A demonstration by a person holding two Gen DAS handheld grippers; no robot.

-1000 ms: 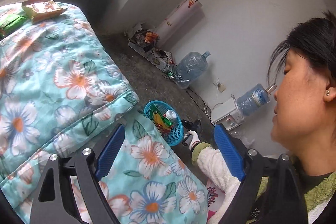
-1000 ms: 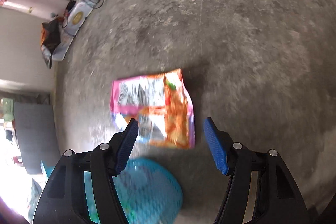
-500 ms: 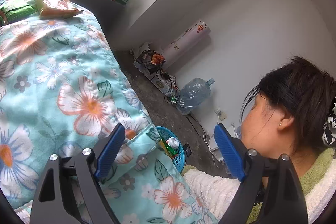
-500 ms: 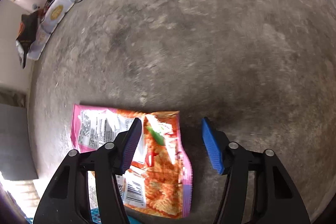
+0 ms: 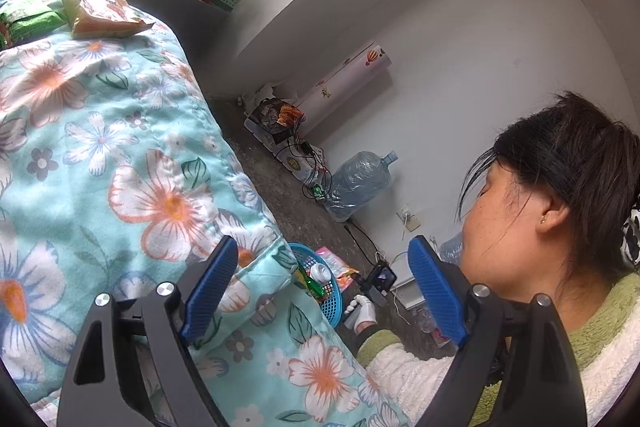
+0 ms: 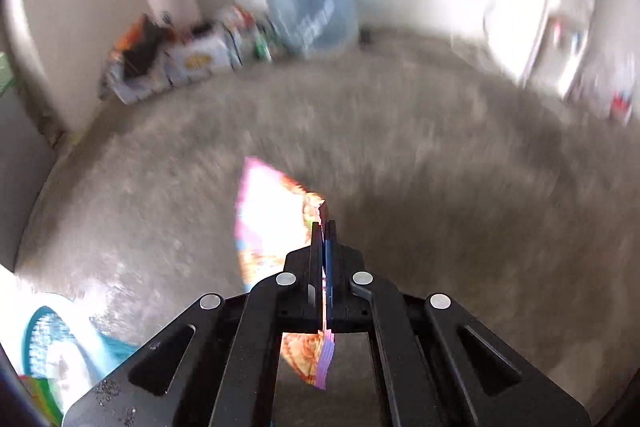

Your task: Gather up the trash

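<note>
Fingers of the right tool (image 6: pixel 325 227) pinch the edge of a pink and orange snack bag (image 6: pixel 272 215), held just over the gray floor (image 6: pixel 440 187). A blue basket (image 6: pixel 48 339) sits near, at the bed's edge. The left tool (image 5: pixel 320 291) is wide open and holds nothing above the flowery blanket (image 5: pixel 120 147).

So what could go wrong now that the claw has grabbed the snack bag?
The right claw pinches the pink and orange crinkly snack wrapper only along one thin edge, so it might slip out on the way. The round blue plastic mesh basket sits low to the left and already holds a can and wrappers, so the wrapper could catch the rim or fall outside. The right wrist view is blurred, suggesting fast motion that could shake it loose.
</note>
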